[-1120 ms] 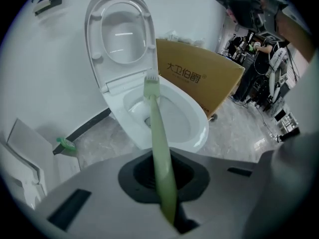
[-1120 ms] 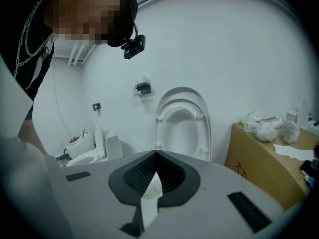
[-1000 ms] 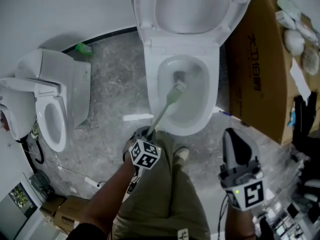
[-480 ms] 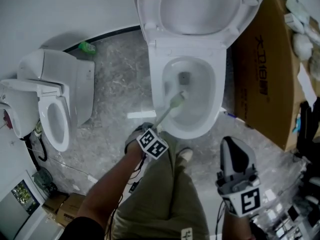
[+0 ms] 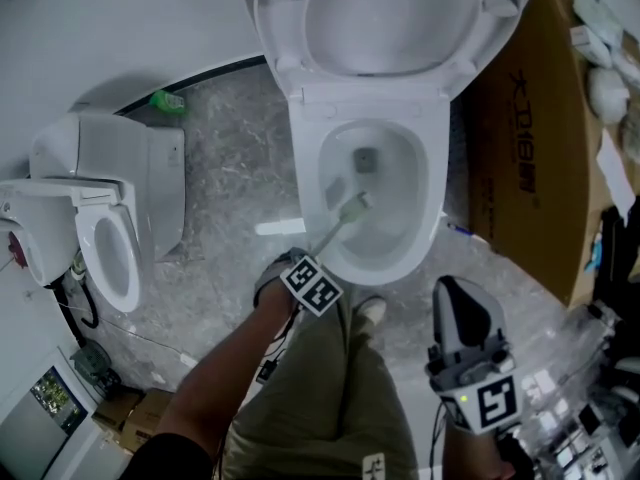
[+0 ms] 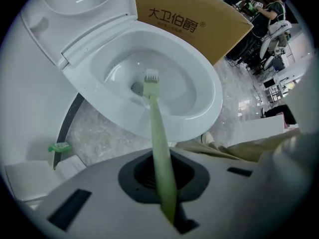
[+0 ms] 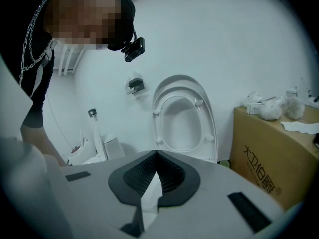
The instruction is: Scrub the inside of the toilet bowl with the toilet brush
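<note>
The white toilet bowl [image 5: 306, 190] stands open with its seat and lid [image 5: 380, 18] raised. My left gripper [image 5: 303, 261] is shut on the pale green handle [image 6: 158, 133] of the toilet brush, just outside the bowl's near rim [image 6: 209, 83]. The brush head [image 5: 353, 206] is down inside the bowl, a little nearer to me than the drain hole [image 5: 366, 159]; in the left gripper view the brush head [image 6: 151, 78] lies against the basin. My right gripper [image 5: 455, 290] hangs at the lower right, away from the toilet, its jaws [image 7: 156, 153] shut with nothing in them.
A second toilet [image 5: 110, 238] stands at the left. A big cardboard box [image 5: 530, 138] with wads of tissue on top stands right of the bowl. A green item [image 5: 167, 99] lies on the marble floor by the wall. My trouser leg [image 5: 320, 398] and shoe [image 5: 368, 313] are below the bowl.
The brush head has drawn back from beside the drain hole toward the near side of the bowl. The right gripper has barely moved.
</note>
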Tool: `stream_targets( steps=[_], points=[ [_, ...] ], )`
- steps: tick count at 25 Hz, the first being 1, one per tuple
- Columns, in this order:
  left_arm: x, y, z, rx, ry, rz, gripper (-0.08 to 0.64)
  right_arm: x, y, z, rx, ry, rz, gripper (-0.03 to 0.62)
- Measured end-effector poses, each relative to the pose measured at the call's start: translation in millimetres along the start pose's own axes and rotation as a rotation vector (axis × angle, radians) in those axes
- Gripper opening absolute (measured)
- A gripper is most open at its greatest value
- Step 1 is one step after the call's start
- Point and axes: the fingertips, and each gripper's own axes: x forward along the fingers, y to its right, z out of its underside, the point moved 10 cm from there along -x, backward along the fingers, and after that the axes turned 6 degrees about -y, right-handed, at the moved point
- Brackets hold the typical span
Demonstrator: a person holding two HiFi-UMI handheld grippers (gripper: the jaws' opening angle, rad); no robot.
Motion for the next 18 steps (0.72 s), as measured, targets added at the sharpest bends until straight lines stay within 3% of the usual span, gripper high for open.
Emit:
stream_targets(
  steps=[12, 18],
  points=[
    [6, -27, -22, 0.037, -0.090, -0.013, 0.002, 21, 15, -16, 0.024, 0.001, 0.019, 0.005],
    [-3, -57, -34, 0.031, -0.088, -0.043, 0.002, 28, 16, -23, 0.034, 0.008, 0.028, 0.005]
  ],
)
